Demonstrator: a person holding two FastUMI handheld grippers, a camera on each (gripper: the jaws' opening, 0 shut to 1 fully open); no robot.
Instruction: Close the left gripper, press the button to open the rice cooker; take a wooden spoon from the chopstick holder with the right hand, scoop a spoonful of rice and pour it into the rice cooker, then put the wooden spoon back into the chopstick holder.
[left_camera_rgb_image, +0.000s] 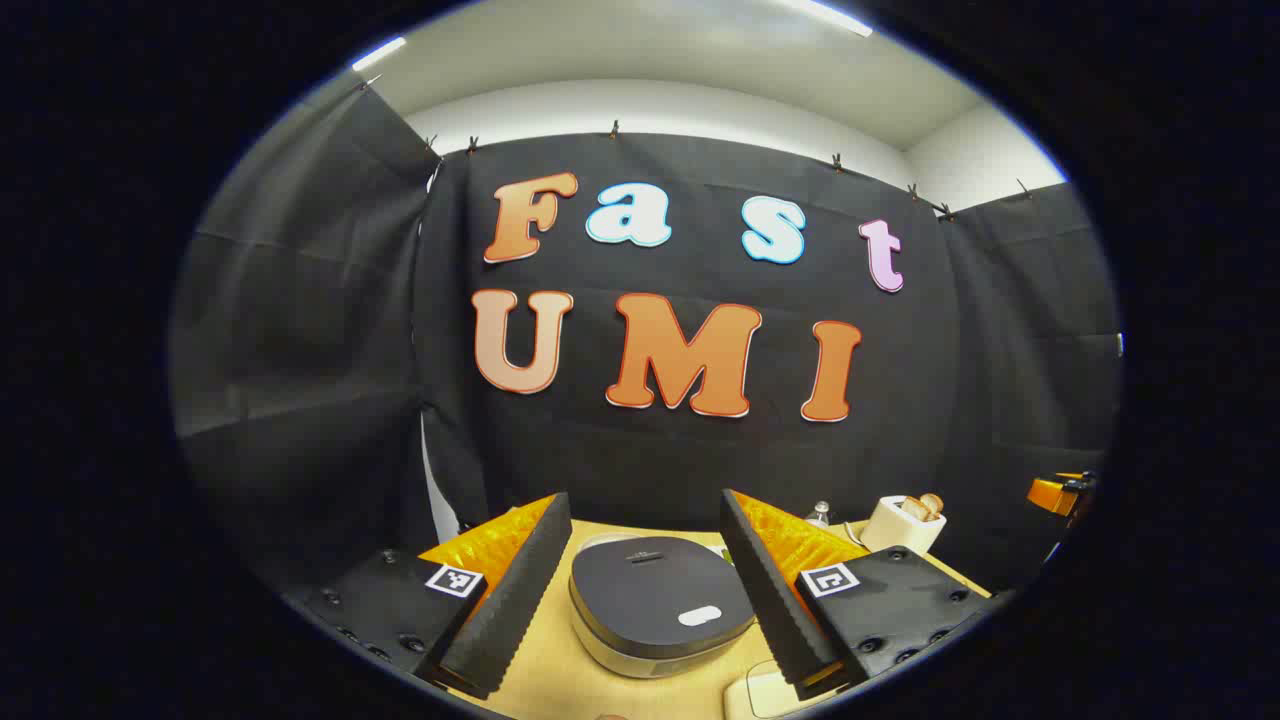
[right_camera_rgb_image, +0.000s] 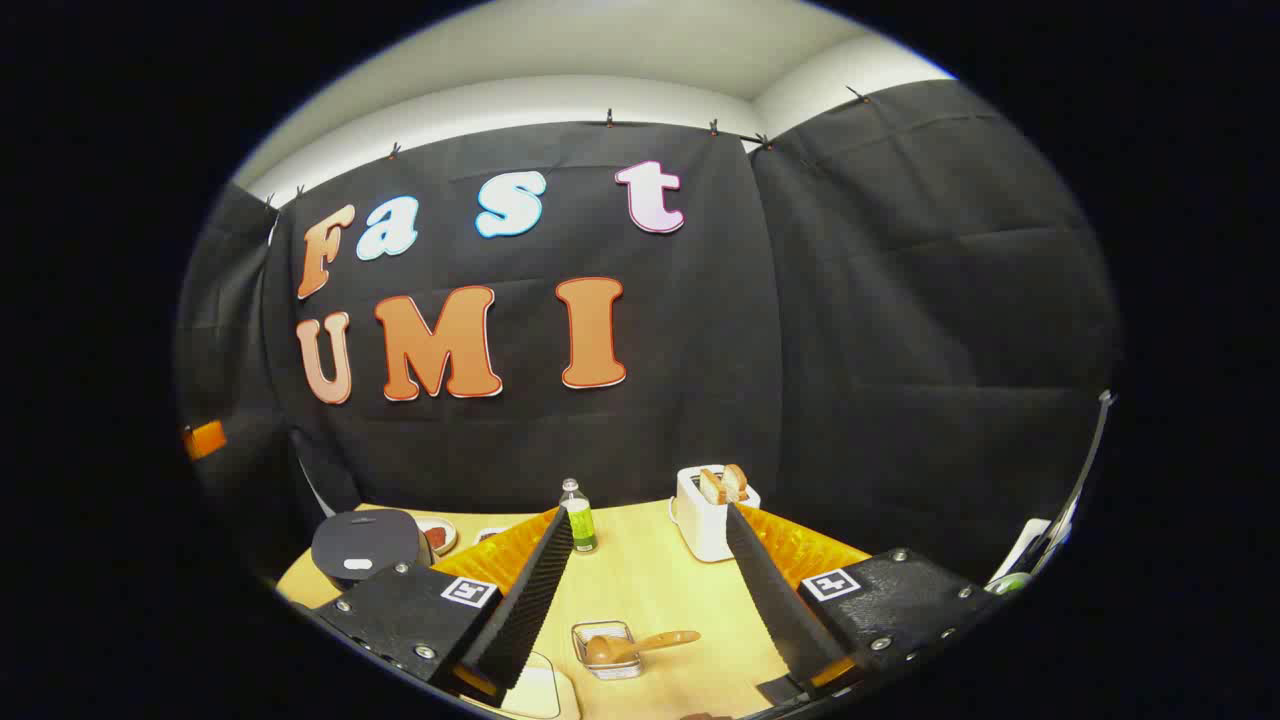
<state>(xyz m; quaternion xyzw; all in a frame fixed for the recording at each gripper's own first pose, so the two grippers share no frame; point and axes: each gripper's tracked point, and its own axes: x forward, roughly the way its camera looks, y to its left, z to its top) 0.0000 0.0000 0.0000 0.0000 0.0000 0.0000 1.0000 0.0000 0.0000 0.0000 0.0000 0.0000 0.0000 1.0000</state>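
Holding both tools above the table, I have nothing in either one yet. My left gripper (left_camera_rgb_image: 645, 590) stands with its fingers spread wide, and the rice cooker (left_camera_rgb_image: 660, 605) sits just ahead between them, its dark lid down and the pale button (left_camera_rgb_image: 700, 616) on the near edge of the lid, a little right of centre. So, as I judge it, the very first step is still to do: I must bring these fingers together before I press.

My right gripper (right_camera_rgb_image: 645, 600) is likewise spread and empty. Close ahead between its fingers is a small clear container (right_camera_rgb_image: 606, 648) with the wooden spoon (right_camera_rgb_image: 640, 643) lying in it, bowl to my left and handle pointing right; I take this for the holder, though it looks low and shallow. Where the rice to be scooped is kept, I cannot make out. Taking the spoon, scooping, pouring and returning it all remain.

The table (right_camera_rgb_image: 650, 590) is pale wood. Farther off from the right gripper stand a small bottle (right_camera_rgb_image: 578, 515) and a white toaster (right_camera_rgb_image: 712, 510) with bread in its slots, and beyond them black cloth closes the booth under a white ceiling.
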